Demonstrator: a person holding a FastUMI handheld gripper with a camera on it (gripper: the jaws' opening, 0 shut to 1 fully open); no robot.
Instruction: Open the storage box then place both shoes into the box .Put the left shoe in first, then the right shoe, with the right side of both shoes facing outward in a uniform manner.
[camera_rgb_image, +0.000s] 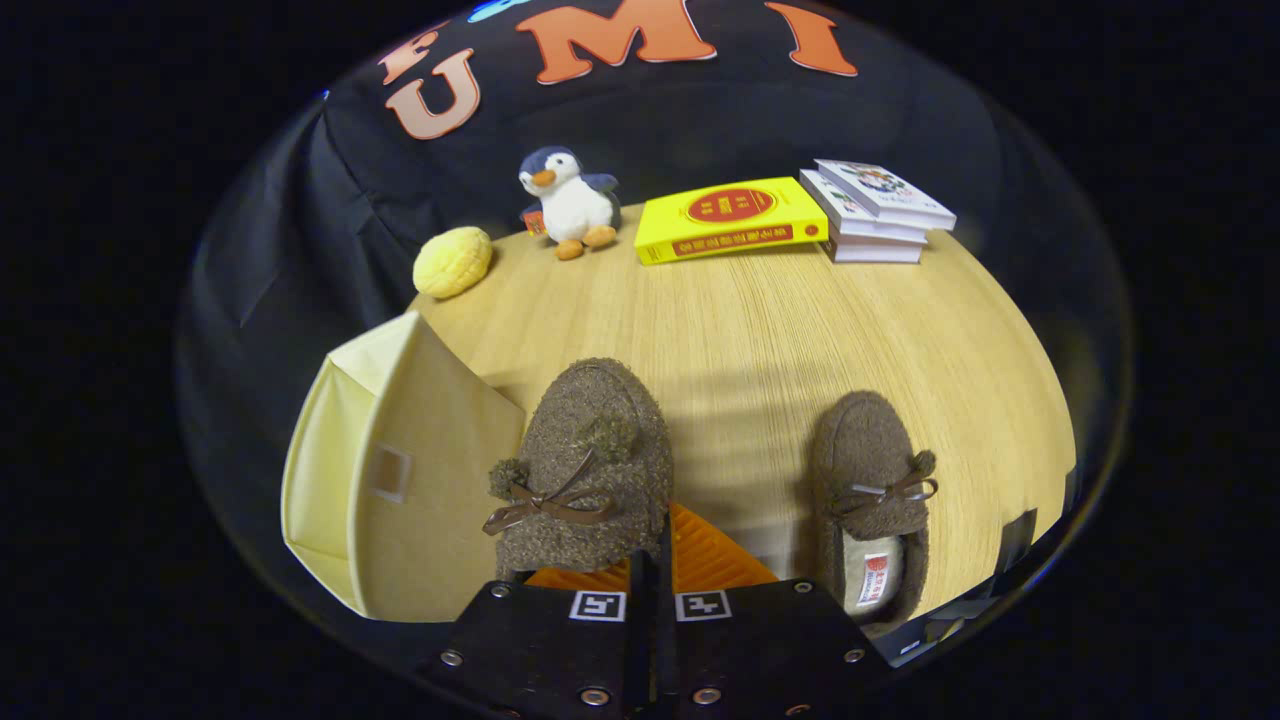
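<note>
My gripper (655, 560) has its fingers nearly together, pinching the heel rim of a fuzzy brown shoe (585, 470) with pompoms and a leather bow. That shoe hangs just ahead of the fingers, toe pointing away, beside the cream storage box (400, 470). The box stands to the left of the fingers, its side with a small label pocket turned toward the held shoe. I cannot tell whether its lid is open. The second brown shoe (870, 495) rests on the wooden table (760, 330) to the right of the fingers, its lined opening toward me.
Along the table's far edge sit a yellow bun-shaped toy (452, 262), a plush penguin (568, 203), a yellow book (730, 220) and a stack of white books (875, 212). Black cloth walls the booth behind them.
</note>
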